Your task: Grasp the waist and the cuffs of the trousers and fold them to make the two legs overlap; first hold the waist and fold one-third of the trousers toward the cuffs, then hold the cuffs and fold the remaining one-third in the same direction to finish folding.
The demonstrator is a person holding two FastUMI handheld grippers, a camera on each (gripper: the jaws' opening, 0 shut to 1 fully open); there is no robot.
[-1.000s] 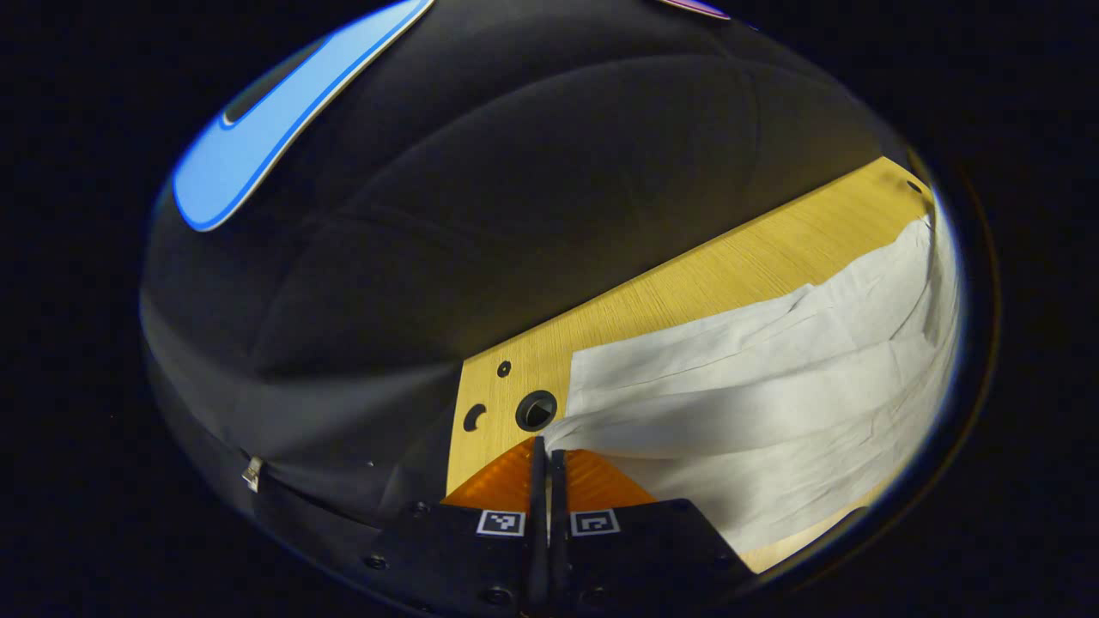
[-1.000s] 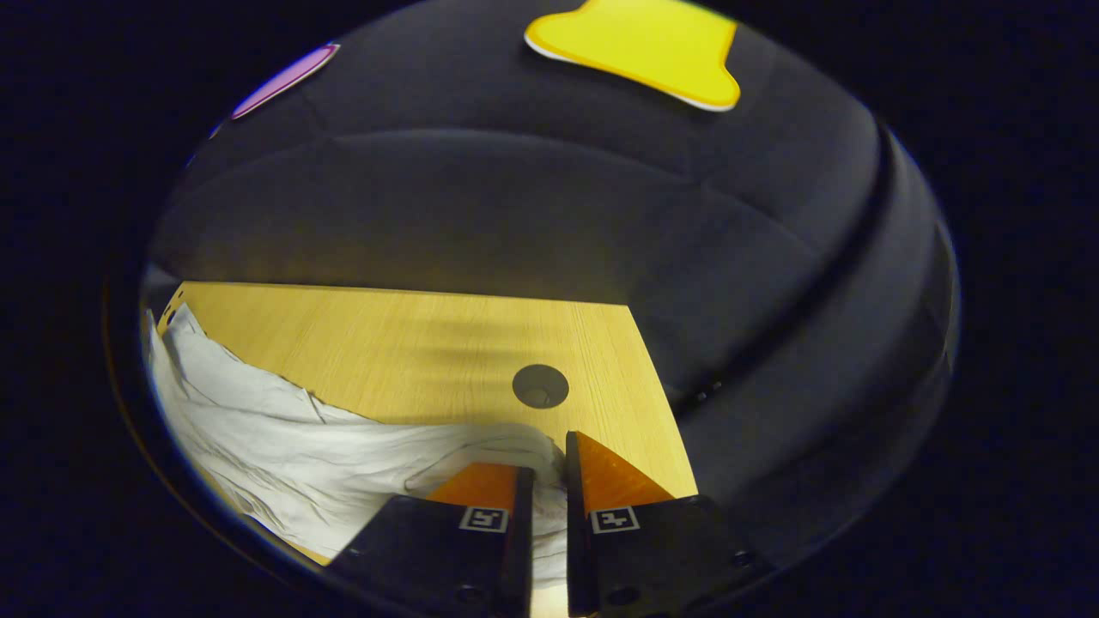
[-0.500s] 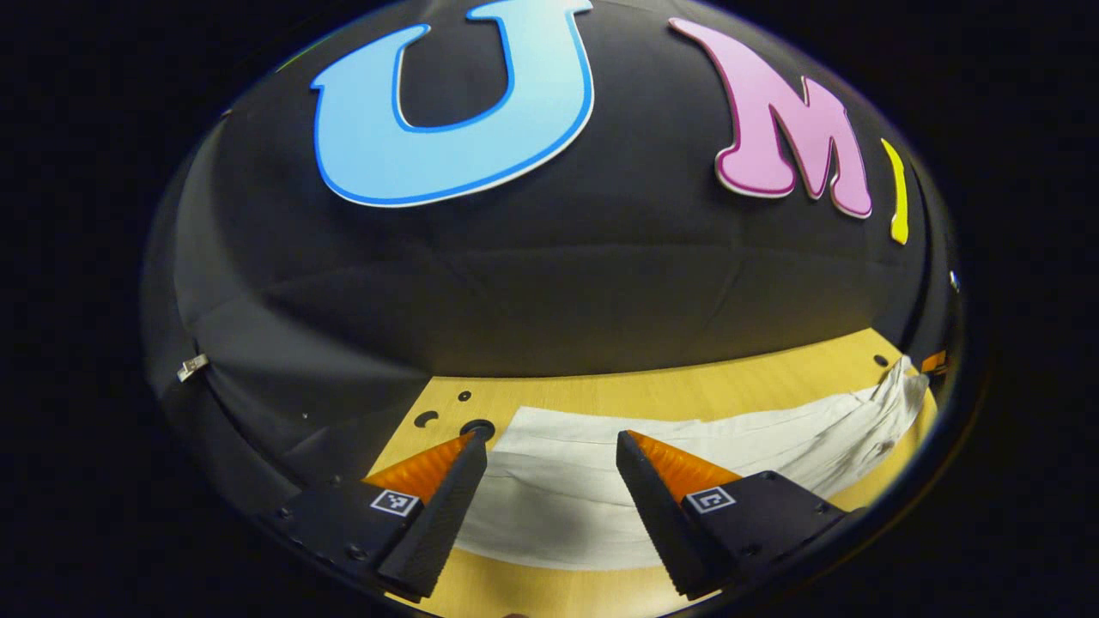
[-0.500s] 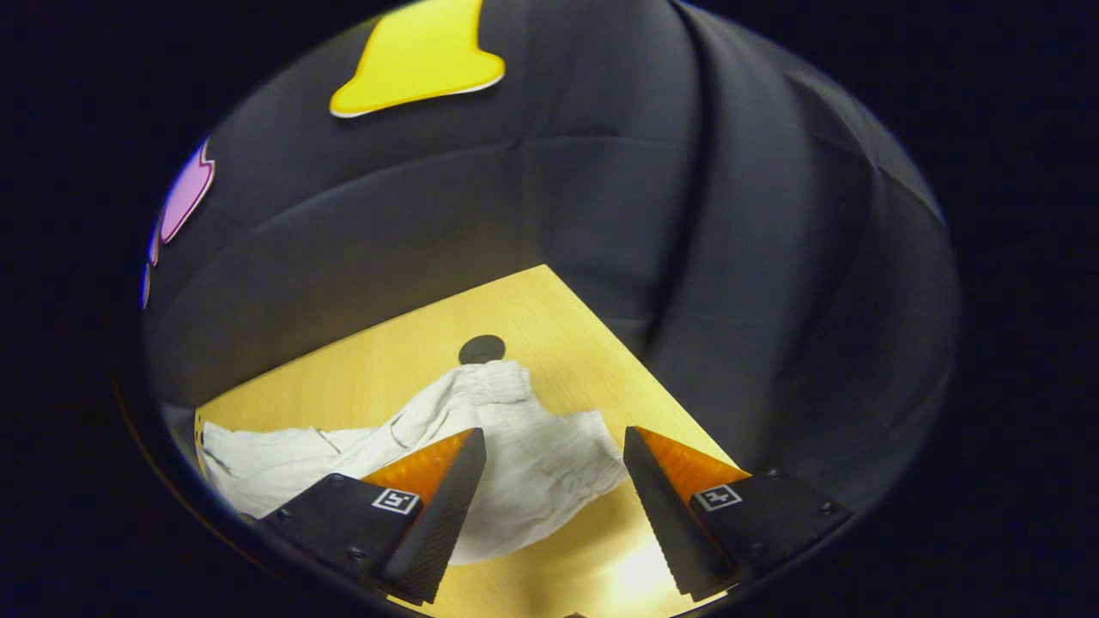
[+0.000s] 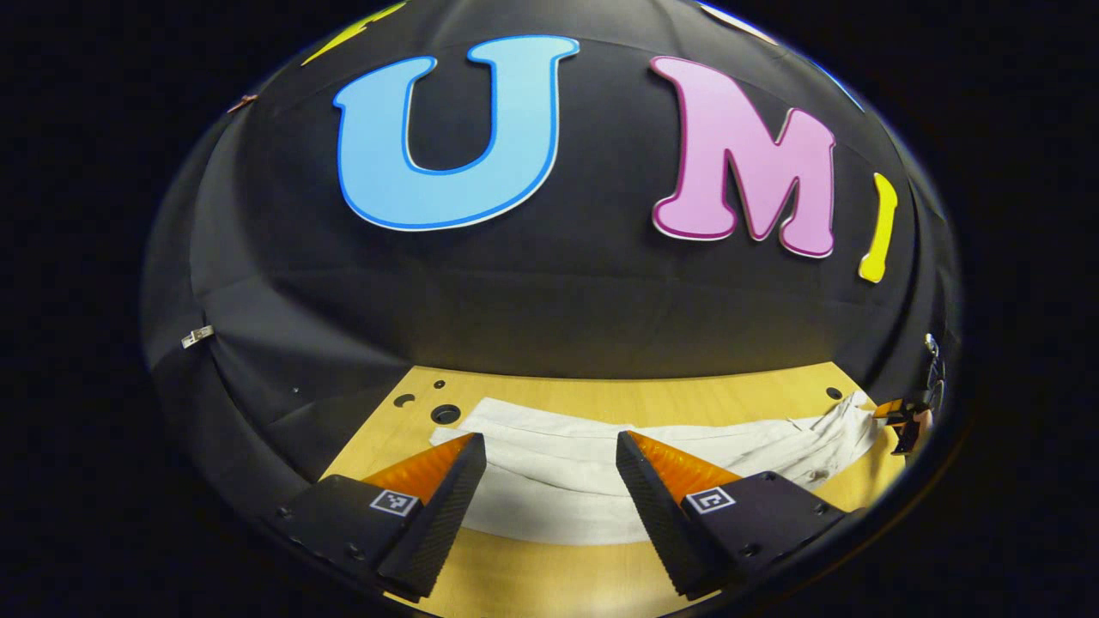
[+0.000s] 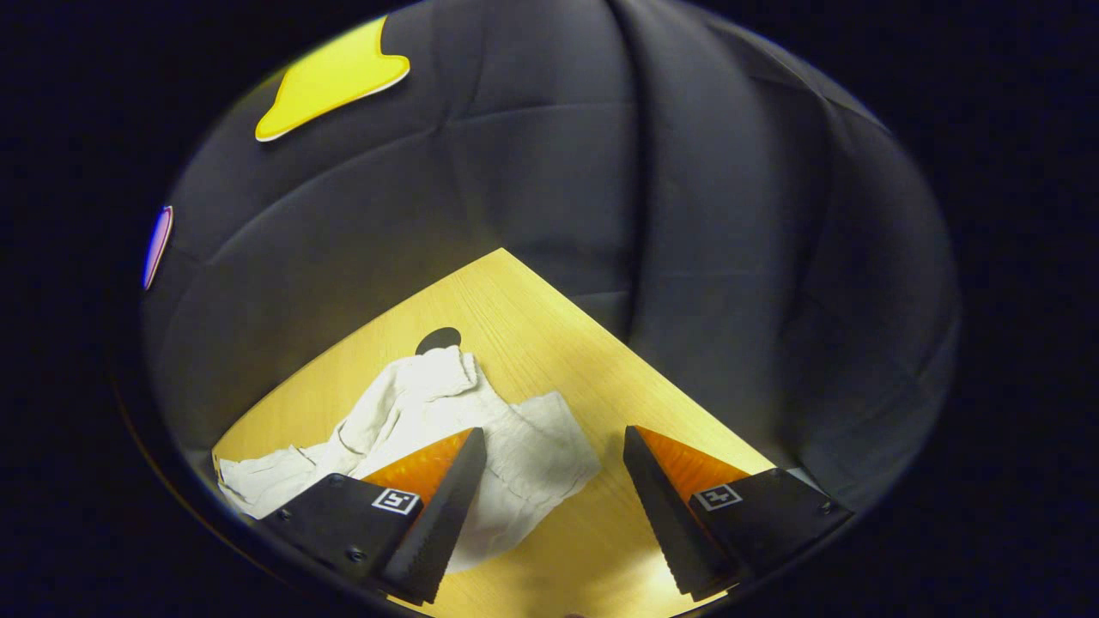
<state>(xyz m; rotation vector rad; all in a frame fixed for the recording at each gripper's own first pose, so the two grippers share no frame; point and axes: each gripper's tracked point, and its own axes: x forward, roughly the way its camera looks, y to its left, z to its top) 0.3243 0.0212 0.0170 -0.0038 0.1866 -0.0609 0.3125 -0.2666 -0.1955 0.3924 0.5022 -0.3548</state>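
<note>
The white trousers (image 5: 592, 498) lie stretched along the wooden table (image 5: 687, 390). The left gripper (image 5: 549, 455) and the right gripper (image 6: 554, 451) both hover above them with jaws spread wide, grasping nothing.

Bare table (image 5: 549, 575) lies on the near side of the trousers (image 5: 601, 481), open for a pass. Booth wall (image 5: 549, 300) closes the far edge just behind them. In the right gripper view, bare table (image 6: 601, 378) beside trousers (image 6: 515, 446) runs to the corner.
</note>
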